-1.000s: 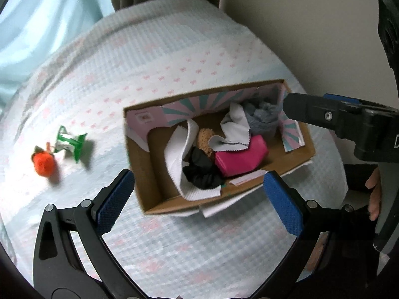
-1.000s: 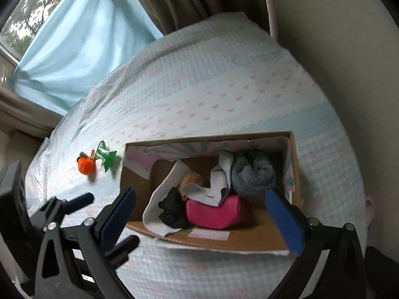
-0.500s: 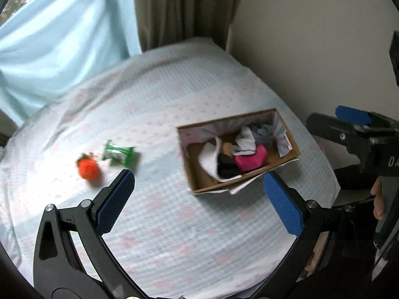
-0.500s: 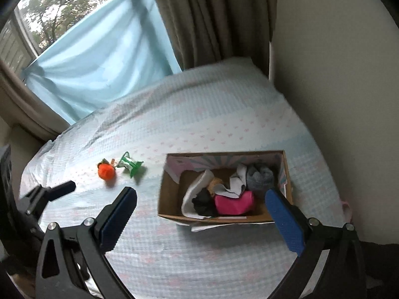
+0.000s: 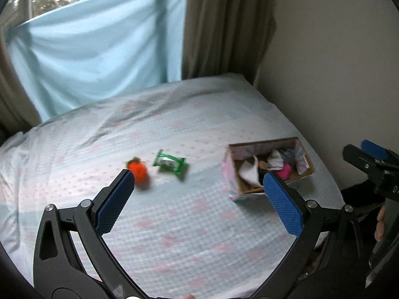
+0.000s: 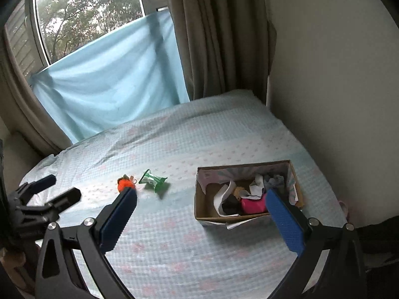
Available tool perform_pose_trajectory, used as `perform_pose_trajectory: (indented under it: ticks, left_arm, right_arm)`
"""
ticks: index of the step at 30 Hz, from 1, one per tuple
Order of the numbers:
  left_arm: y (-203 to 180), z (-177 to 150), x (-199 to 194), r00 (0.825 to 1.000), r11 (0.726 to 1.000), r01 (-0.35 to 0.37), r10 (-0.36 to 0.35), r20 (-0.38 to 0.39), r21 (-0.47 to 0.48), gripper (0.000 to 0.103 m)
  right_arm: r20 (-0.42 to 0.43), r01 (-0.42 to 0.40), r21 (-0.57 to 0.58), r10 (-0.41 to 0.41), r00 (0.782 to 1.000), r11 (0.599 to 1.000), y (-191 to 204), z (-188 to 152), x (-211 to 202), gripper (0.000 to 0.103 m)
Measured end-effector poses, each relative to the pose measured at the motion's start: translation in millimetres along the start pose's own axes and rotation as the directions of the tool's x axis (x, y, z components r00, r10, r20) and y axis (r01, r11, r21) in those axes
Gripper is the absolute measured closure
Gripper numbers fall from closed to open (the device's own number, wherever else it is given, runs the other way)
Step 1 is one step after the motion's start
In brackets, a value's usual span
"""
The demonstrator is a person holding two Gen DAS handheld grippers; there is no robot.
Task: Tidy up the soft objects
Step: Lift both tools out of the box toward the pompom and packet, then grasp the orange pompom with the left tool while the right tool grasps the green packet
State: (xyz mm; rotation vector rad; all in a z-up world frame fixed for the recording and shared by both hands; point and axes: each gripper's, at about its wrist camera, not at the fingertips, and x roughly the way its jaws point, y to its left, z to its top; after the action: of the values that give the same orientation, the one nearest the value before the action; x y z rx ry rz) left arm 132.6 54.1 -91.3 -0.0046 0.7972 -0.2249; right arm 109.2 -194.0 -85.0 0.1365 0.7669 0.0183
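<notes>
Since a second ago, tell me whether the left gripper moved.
Yes. The left gripper pulled back and up from the cardboard box, which now looks far smaller.

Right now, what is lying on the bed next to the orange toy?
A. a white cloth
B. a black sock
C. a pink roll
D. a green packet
D: the green packet lies beside the orange toy on the bed; the other soft things sit in the box.

Soft daylight enters through the tall glass window (image 6: 82, 17) at the upper left, dimmed by the pale blue cloth curtain (image 6: 112, 79). The room is fairly dim, with faint shadows. The left wrist view is motion-blurred, smearing the green plastic packet (image 5: 170, 162). Fisheye curvature bends both views, with dark corners.
</notes>
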Motion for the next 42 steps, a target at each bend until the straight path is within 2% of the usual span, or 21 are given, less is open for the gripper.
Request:
perform_pose_trajectory:
  ticks: [4, 11, 17, 22, 26, 34, 42]
  left_arm:
    - [30, -13, -16, 0.999, 1.000, -0.023, 0.022, 0.045, 0.007, 0.000]
    - [73, -28, -14, 1.000, 1.000, -0.009, 0.009, 0.022, 0.018, 0.000]
    - [98, -39, 5, 1.000, 1.000, -0.013, 0.013, -0.005, -0.012, 0.000]
    - [112, -50, 40, 0.999, 0.999, -0.022, 0.021, -0.038, -0.024, 0.000]
    - [125, -59, 80, 0.998, 0.999, -0.032, 0.030, -0.063, -0.041, 0.000]
    - [144, -65, 171, 0.994, 0.998, -0.061, 0.060, -0.088, -0.009, 0.001]
    - [167, -66, 282, 0.985, 0.997, -0.078, 0.076, -0.157, -0.012, 0.002]
  right_arm:
    - [0.048, 0.035, 0.024, -0.036, 0.998, 0.999, 19, -13, -12, 0.000]
    - [0.053, 0.037, 0.061, -0.040, 0.998, 0.997, 48, -30, -13, 0.000]
    - [0.067, 0.032, 0.016, -0.033, 0.997, 0.999, 75, -38, -2, 0.000]
    - [0.074, -0.038, -0.009, 0.038, 0.997, 0.999, 93, -38, 25, 0.000]
    - [0.095, -0.090, -0.016, 0.091, 0.991, 0.996, 102, -38, 63, 0.000]
    - [0.019, -0.166, -0.081, 0.168, 0.986, 0.983, 125, -40, 183, 0.000]
    - [-0.069, -0.174, -0.238, 0.162, 0.984, 0.956, 143, -37, 301, 0.000]
